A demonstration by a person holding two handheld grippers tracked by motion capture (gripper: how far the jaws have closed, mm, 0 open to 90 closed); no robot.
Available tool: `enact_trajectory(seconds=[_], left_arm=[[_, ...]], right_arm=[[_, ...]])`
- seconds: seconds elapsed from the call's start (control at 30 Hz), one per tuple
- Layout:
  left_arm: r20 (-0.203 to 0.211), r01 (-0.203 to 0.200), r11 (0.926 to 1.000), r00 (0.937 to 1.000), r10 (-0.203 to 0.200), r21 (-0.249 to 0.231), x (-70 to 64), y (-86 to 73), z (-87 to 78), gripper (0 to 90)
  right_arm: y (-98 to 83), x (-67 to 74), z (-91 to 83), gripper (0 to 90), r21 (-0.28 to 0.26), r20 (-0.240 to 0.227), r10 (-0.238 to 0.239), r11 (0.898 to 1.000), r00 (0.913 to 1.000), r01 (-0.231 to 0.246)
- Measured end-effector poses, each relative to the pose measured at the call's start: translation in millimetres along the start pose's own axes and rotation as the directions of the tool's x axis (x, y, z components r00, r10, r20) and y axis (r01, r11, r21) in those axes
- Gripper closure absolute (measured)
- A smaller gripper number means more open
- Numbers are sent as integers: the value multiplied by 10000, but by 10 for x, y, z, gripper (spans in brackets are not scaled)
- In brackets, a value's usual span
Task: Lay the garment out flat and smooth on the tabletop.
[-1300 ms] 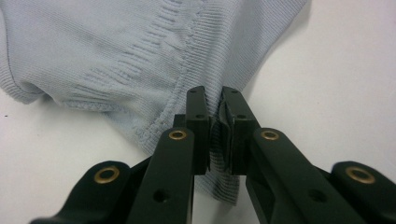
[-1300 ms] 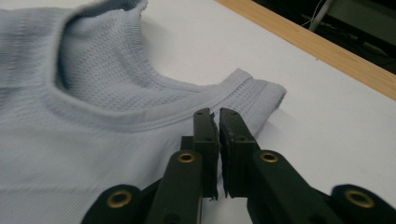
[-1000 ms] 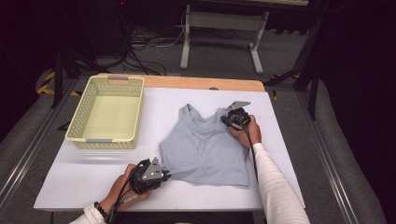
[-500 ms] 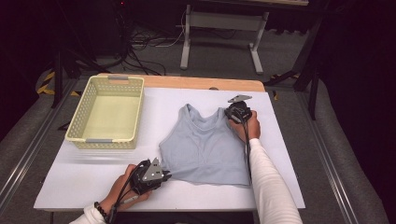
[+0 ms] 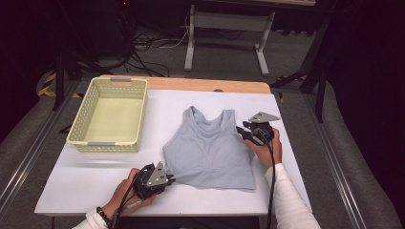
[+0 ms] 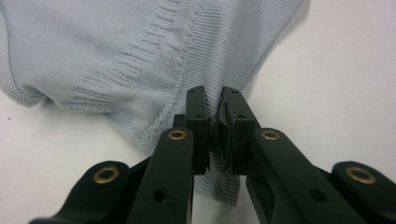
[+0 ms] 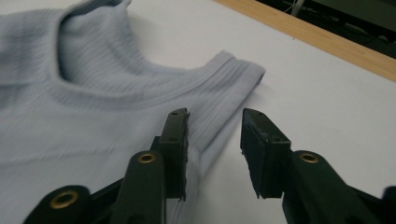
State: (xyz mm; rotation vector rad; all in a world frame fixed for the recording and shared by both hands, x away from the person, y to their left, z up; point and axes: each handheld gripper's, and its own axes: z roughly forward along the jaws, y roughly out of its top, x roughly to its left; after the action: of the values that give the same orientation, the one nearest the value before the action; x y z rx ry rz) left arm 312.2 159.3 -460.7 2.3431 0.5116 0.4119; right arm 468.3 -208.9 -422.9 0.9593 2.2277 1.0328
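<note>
The left gripper (image 6: 214, 116) pinched the top's (image 5: 210, 150) hem corner tight, the rest of the cloth lying flat ahead of it. The right gripper (image 7: 215, 135) had just been opening, its jaws spread with nothing gripped, the strap (image 7: 233, 79) just in front.

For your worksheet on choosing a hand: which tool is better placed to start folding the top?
Left. The left tool is already clamped on the top's hem corner, while the right tool has just opened, pressing nothing.

White table (image 5: 205, 102) with wooden far edge; yellow basket (image 5: 109, 114) at left, grey-blue top (image 5: 210, 150) flat mid-table.
</note>
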Motion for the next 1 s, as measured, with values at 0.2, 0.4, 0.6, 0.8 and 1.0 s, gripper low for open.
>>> enact_trajectory(seconds=[0.2, 0.4, 0.6, 0.8, 1.0], left_arm=[[-53, -34, 10000, 10000, 34, -37, -11, -6, 0, 827], [-46, -89, 9999, 10000, 89, -61, -6, -9, -2, 826], [12, -6, 9999, 10000, 6, -101, 1, -10, 1, 826], [86, 115, 9998, 9999, -113, -148, 12, -9, 6, 825], [13, 127, 9997, 9999, -127, -217, 1, 12, 31, 825]], right_arm=[[-293, 55, -250, 546, 282, -57, 382, 9989, 9993, -380], [-526, 19, -377, 503, 576, -149, 1221, 9910, 9924, -1210], [-605, 74, -424, 542, 961, -391, 1096, 9898, 9932, -1054], [-640, 95, -370, 695, 1287, -709, 1181, 9857, 9905, -1084], [-607, 115, -378, 806, 1308, -196, 551, 9900, 9983, -521]])
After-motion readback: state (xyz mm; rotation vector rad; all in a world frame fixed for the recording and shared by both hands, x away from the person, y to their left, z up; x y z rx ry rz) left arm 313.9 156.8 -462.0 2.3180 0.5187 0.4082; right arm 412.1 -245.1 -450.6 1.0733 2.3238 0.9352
